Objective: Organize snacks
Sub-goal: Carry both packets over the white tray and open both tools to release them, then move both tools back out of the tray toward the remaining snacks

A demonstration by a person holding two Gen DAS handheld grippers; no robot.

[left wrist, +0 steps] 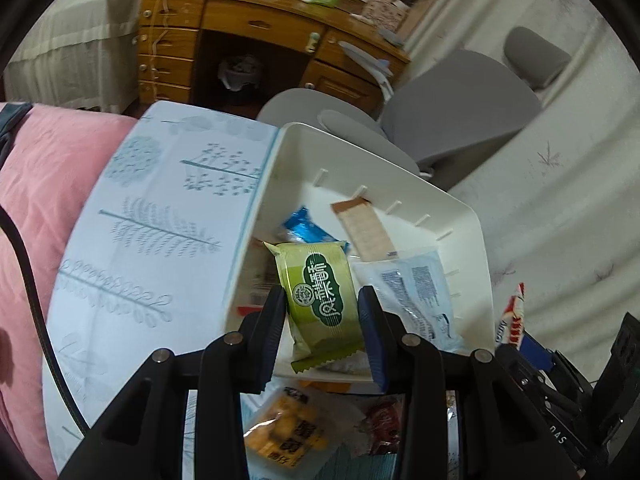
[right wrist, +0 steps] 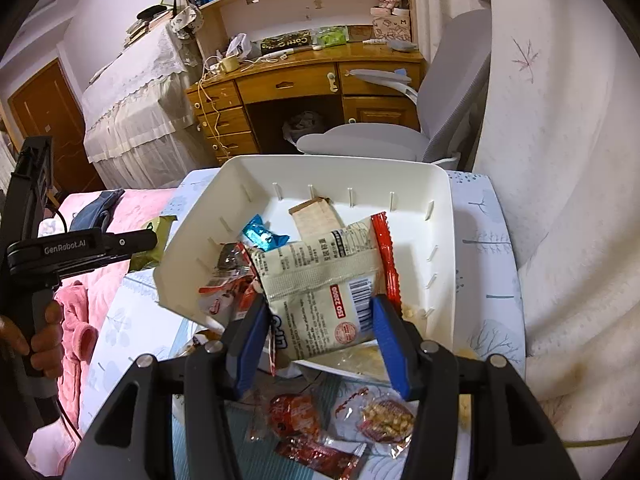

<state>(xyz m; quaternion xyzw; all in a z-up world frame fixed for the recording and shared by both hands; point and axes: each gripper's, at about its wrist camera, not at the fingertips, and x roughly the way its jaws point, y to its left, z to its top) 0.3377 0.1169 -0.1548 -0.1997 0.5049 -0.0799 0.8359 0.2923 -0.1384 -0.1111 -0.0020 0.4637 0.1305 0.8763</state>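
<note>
A white plastic bin (left wrist: 468,240) (right wrist: 440,208) stands on a leaf-print cloth and holds several snack packets. My left gripper (left wrist: 322,308) is shut on a green snack packet (left wrist: 320,292) and holds it over the bin's near edge. My right gripper (right wrist: 320,316) is shut on a beige and red snack packet (right wrist: 320,284) over the bin's near side. In the bin lie a blue packet (right wrist: 262,236) (left wrist: 306,228), a tan packet (right wrist: 316,216) (left wrist: 364,228) and a clear white packet (left wrist: 416,292).
Loose snacks lie on the cloth before the bin: a yellow packet (left wrist: 284,432), a red round one (right wrist: 294,416), a nut packet (right wrist: 386,420). A pink blanket (left wrist: 40,184) lies left. A grey chair (right wrist: 448,120) and wooden desk (right wrist: 300,84) stand behind.
</note>
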